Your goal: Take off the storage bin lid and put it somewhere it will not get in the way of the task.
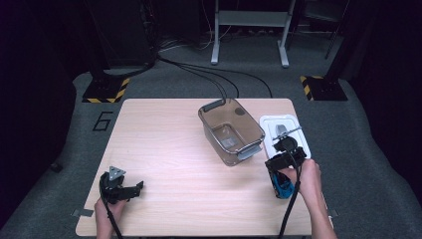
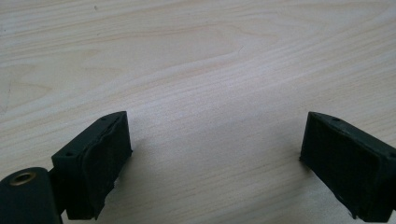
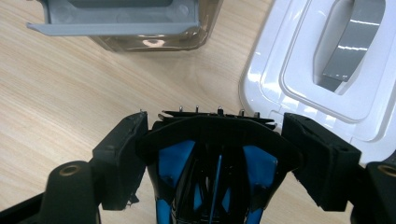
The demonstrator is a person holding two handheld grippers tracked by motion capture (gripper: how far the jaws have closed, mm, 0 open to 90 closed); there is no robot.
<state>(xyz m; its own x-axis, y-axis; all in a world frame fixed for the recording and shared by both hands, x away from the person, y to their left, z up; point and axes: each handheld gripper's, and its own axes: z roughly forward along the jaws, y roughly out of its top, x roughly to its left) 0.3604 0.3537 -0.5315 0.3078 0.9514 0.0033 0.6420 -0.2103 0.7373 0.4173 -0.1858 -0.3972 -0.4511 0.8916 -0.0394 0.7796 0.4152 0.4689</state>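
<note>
Right now the left gripper sits low at the near-left corner of the wooden table, held by the person's left hand; grey three-cornered plate on top. From its own camera the jaws stand wide apart with bare wood grain between them, nothing gripped.

Right gripper is at the near-right side of the table, right hand wrapped around it. Its jaws are closed against both sides of a black and blue object, looks like a hair clipper or trimmer head with a row of small teeth along the top edge. The object sits squarely between the pads, touching both.

Smoky clear plastic container stands open near table centre-right, grey handle at the far end, grey latch at the near end. Just beside it to the right lies a white lid, flat on the table, with a grey inset piece. The held object's tip is close to the lid's near edge; touching or not, cannot tell.

Black cables trail off the near edge from both grippers.
</note>
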